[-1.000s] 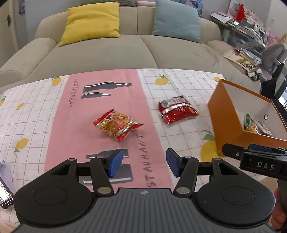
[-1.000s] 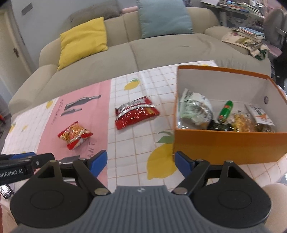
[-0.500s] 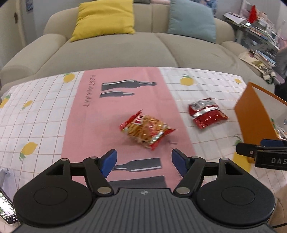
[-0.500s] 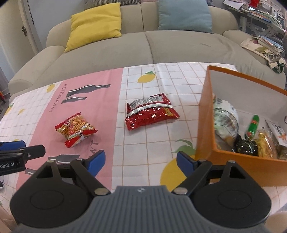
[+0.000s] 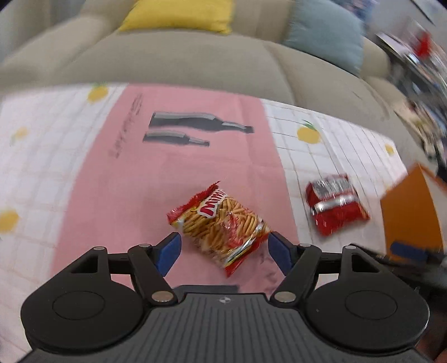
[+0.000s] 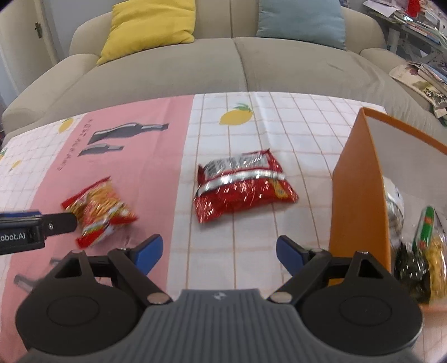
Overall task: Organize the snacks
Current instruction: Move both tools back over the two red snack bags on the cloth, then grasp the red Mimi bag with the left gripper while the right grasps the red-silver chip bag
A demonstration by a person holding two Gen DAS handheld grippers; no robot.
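Note:
A red and yellow bag of stick snacks (image 5: 220, 220) lies on the pink stripe of the tablecloth. My left gripper (image 5: 223, 247) is open around the bag's near end, with a blue pad on each side and neither pressing on it. A shiny red foil bag (image 6: 243, 187) lies flat on the white checked cloth. Just short of it, my right gripper (image 6: 219, 247) is open with nothing between its pads. The orange box (image 6: 357, 195) stands at the right and holds a silvery bag (image 6: 392, 206), a green packet (image 6: 426, 226) and other snacks. The stick snack bag (image 6: 97, 212) also shows at the left of the right wrist view.
A beige sofa (image 6: 237, 64) runs behind the table, with a yellow cushion (image 6: 151, 25) and a blue cushion (image 6: 301, 19). A cluttered desk with papers (image 6: 419, 75) is at the far right. The checked tablecloth (image 6: 293, 125) has lemon prints.
Both grippers have moved forward and down towards the bags. The left jaws have widened and now flank the stick snack bag. The orange box has slid towards the right edge of both views.

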